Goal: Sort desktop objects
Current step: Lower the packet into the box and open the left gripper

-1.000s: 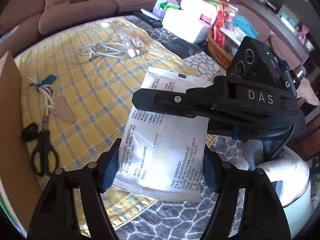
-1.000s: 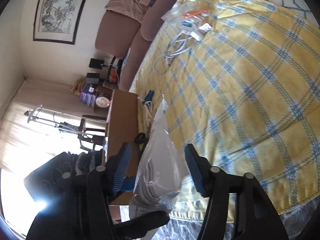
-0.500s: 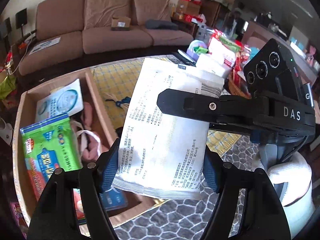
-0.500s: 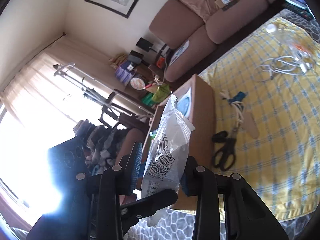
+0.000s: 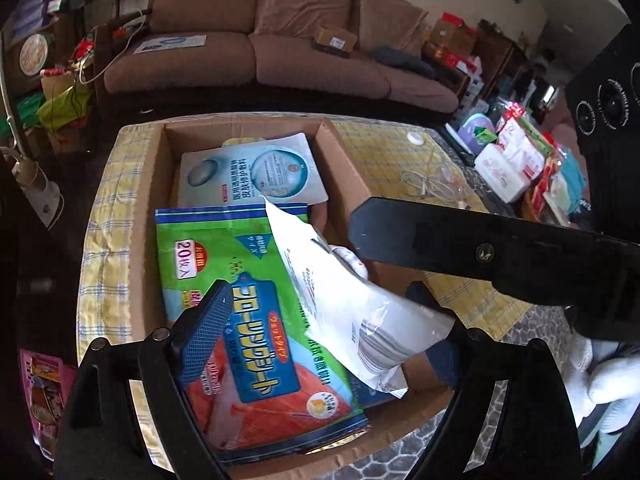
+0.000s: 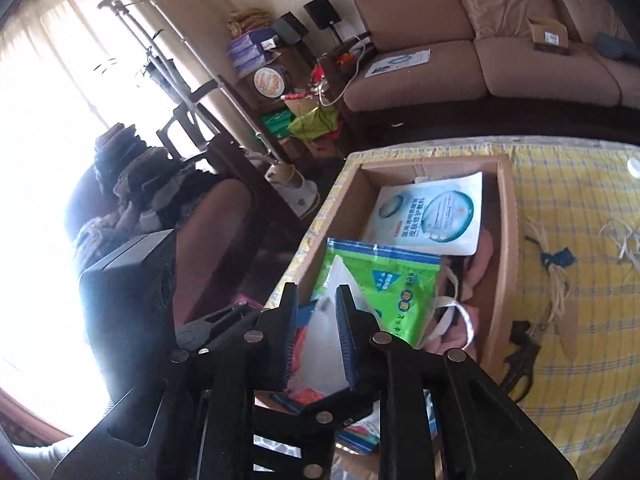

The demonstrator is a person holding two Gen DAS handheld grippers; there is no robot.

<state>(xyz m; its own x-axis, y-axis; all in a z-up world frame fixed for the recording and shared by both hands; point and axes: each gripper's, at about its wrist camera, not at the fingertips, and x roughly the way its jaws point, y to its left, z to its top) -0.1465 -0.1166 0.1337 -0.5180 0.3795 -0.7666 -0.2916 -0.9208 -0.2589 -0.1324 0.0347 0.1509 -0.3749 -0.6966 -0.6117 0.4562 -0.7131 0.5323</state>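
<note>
A white printed packet (image 5: 352, 300) hangs tilted over the open cardboard box (image 5: 344, 160). My right gripper (image 6: 317, 336) is shut on the white packet (image 6: 320, 344), pinching it edge-on above the box (image 6: 505, 216). My left gripper (image 5: 320, 320) is open; its jaws stand wide, the packet lying against the right one. Inside the box lie a green and orange packet (image 5: 248, 312) and a pale blue sachet (image 5: 256, 172). Both show in the right wrist view too, green packet (image 6: 392, 280) and sachet (image 6: 432, 212).
The box sits on a yellow checked cloth (image 5: 400, 152). Black scissors (image 6: 520, 356) and a tied cord (image 6: 556, 268) lie on the cloth right of the box. A white cable (image 5: 424, 184) lies farther back. A brown sofa (image 5: 280, 40) stands behind; snack packs (image 5: 516, 160) crowd the right.
Both grippers carried the white packet left from the cloth to over the box. The left jaws have let go of it; it now tilts down, held only by the right gripper.
</note>
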